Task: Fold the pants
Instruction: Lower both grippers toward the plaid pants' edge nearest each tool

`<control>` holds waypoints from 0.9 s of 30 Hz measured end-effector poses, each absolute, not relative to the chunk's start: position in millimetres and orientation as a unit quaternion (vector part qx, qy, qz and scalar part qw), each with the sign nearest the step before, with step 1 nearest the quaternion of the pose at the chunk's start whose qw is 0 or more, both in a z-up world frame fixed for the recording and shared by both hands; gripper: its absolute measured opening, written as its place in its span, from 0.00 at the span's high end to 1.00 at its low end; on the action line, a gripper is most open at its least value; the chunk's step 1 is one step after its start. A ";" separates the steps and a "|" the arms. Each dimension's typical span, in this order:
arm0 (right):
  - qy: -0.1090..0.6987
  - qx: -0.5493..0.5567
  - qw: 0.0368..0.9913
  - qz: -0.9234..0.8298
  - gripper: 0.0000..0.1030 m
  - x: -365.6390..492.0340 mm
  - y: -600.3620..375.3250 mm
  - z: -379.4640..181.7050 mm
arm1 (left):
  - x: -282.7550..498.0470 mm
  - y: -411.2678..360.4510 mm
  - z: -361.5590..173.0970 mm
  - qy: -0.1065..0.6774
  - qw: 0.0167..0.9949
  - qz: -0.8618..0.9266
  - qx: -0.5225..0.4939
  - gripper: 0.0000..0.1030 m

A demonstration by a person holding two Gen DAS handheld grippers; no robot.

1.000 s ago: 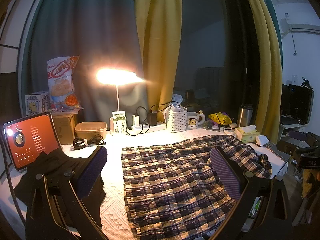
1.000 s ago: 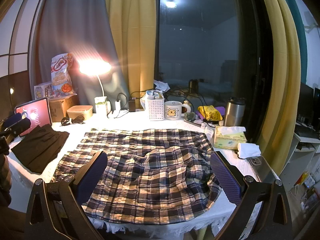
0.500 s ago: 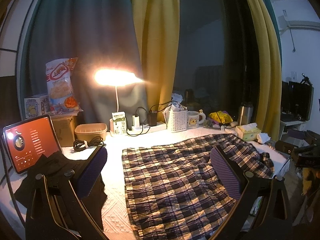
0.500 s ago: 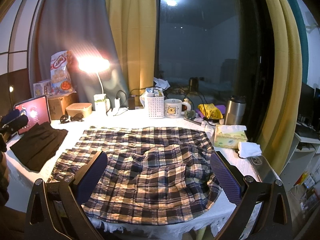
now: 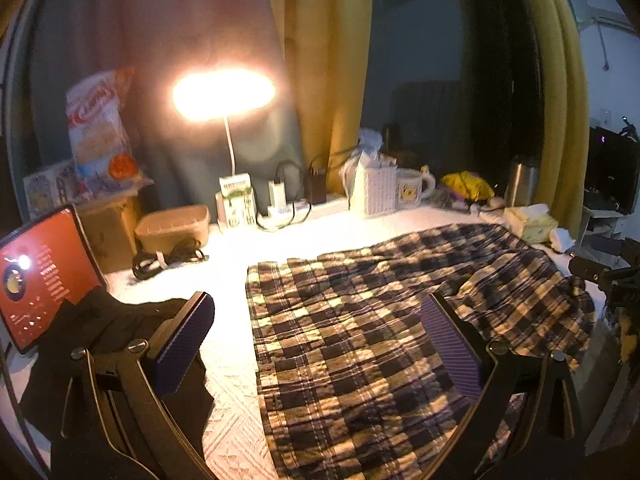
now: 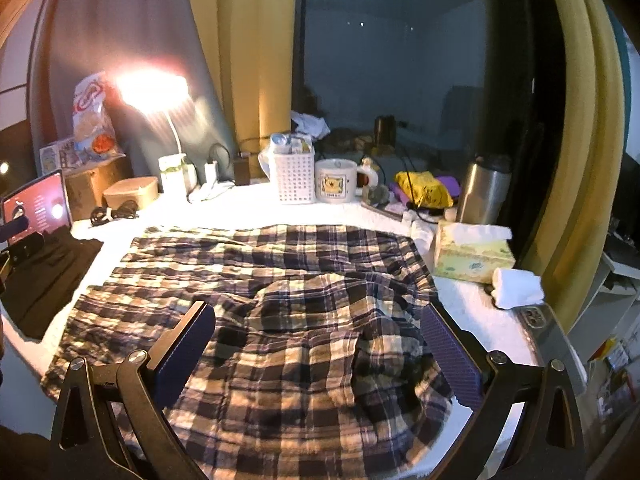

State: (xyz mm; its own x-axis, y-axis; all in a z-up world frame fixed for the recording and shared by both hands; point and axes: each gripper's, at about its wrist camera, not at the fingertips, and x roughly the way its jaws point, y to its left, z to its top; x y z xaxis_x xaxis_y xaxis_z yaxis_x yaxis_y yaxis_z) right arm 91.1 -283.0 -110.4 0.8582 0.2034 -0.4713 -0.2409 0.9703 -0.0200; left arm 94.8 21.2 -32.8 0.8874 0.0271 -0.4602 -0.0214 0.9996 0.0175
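Observation:
The plaid pants (image 5: 360, 320) lie spread across the white-covered table (image 5: 232, 364). My left gripper (image 5: 316, 308) hangs open over their left edge, one finger above a black garment (image 5: 100, 328) and the other above the plaid cloth. In the right wrist view the pants (image 6: 280, 276) are flat at the back and rumpled into folds at the front right. My right gripper (image 6: 316, 314) is open above that rumpled part, with nothing between its fingers.
A lit desk lamp (image 5: 224, 94), a tablet (image 5: 40, 276), a box and cables stand at the back left. A white basket (image 6: 294, 176), mug (image 6: 336, 180), steel flask (image 6: 482, 190), tissue box (image 6: 472, 254) and phone (image 6: 540, 320) line the back and right edge.
Both grippers have moved forward and down toward the pants, which now fill more of each view. Both stay open. The cloth has not moved.

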 end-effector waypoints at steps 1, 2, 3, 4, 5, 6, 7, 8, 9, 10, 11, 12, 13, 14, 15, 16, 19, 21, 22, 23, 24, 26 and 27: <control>0.245 -0.038 0.962 0.115 0.00 98.7 -283.5 -111.8 | 103.1 23.7 -34.7 0.244 0.970 0.013 0.006 0.01; 0.248 -0.036 0.961 0.115 0.00 105.4 -283.3 -112.5 | 109.7 25.4 -36.0 0.249 0.968 0.014 0.006 0.01; 0.251 -0.036 0.961 0.115 0.00 111.4 -283.9 -113.1 | 118.4 27.9 -37.2 0.254 0.967 0.016 0.007 0.01; 0.253 -0.036 0.960 0.114 0.00 118.9 -284.6 -113.3 | 123.7 30.1 -38.4 0.257 0.966 0.017 0.007 0.01; 0.255 -0.036 0.960 0.113 0.00 126.1 -284.7 -112.9 | 132.7 33.2 -40.0 0.264 0.964 0.018 0.006 0.01; 0.257 -0.036 0.959 0.113 0.00 133.5 -285.7 -112.5 | 141.9 36.5 -41.8 0.271 0.963 0.018 0.003 0.01; 0.259 -0.036 0.959 0.112 0.00 142.2 -286.1 -111.9 | 150.4 39.6 -43.6 0.276 0.961 0.018 0.000 0.01; 0.262 -0.037 0.958 0.112 0.00 149.6 -286.8 -111.3 | 158.0 42.3 -45.1 0.281 0.959 0.018 -0.003 0.02; 0.265 -0.038 0.957 0.111 0.00 159.9 -288.0 -111.1 | 165.6 44.7 -46.9 0.286 0.958 0.018 -0.006 0.02; 0.268 -0.039 0.956 0.110 0.00 167.6 -289.0 -110.6 | 174.6 47.8 -49.3 0.291 0.956 0.019 -0.009 0.02; 0.270 -0.041 0.955 0.111 0.00 177.0 -289.7 -110.6 | 182.2 50.1 -52.1 0.296 0.955 0.021 -0.011 0.02; 0.273 -0.043 0.954 0.111 0.00 185.5 -290.2 -110.6 | 190.9 52.6 -55.1 0.302 0.953 0.022 -0.014 0.02; 0.277 -0.046 0.953 0.110 0.00 197.3 -291.1 -110.6 | 200.5 55.2 -59.1 0.309 0.951 0.024 -0.017 0.02; 0.280 -0.048 0.953 0.110 0.00 206.1 -292.0 -110.4 | 210.4 57.8 -63.6 0.317 0.948 0.027 -0.019 0.02; 0.282 -0.048 0.952 0.109 0.00 217.9 -293.5 -109.7 | 219.3 60.1 -68.1 0.323 0.946 0.030 -0.021 0.02; 0.284 -0.047 0.951 0.109 0.00 226.4 -295.1 -108.9 | 230.3 62.8 -74.2 0.331 0.943 0.034 -0.020 0.02; 0.291 -0.046 0.950 0.101 0.00 256.7 -301.6 -108.1 | 256.6 71.5 -87.9 0.355 0.934 0.038 -0.021 0.08; 0.297 -0.042 0.949 0.094 0.00 277.2 -308.6 -107.6 | 271.0 76.8 -93.6 0.366 0.930 0.036 -0.029 0.08; 0.304 -0.037 0.947 0.092 0.00 288.9 -313.7 -108.0 | 278.9 79.3 -95.9 0.370 0.928 0.036 -0.028 0.08; 0.309 -0.034 0.946 0.092 0.00 298.0 -317.2 -108.6 | 285.6 81.0 -98.0 0.373 0.927 0.039 -0.024 0.08; 0.314 -0.031 0.944 0.093 0.00 307.1 -320.5 -109.8 | 292.8 82.0 -100.9 0.379 0.924 0.042 -0.020 0.08; 0.328 -0.027 0.940 0.093 0.00 325.6 -325.9 -114.7 | 308.3 85.6 -109.3 0.393 0.918 0.044 -0.016 0.08; 0.336 -0.027 0.937 0.094 0.00 333.9 -327.5 -118.0 | 315.7 87.9 -113.8 0.401 0.915 0.044 -0.017 0.08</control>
State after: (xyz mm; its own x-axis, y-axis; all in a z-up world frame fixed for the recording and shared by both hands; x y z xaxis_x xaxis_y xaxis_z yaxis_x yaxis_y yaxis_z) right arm 333.9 -327.5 -118.0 0.7564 0.1575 -0.6349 -0.1935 0.9810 0.0128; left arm 315.7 87.9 -113.8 0.6752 0.0663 -0.7347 -0.0934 0.9956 0.0040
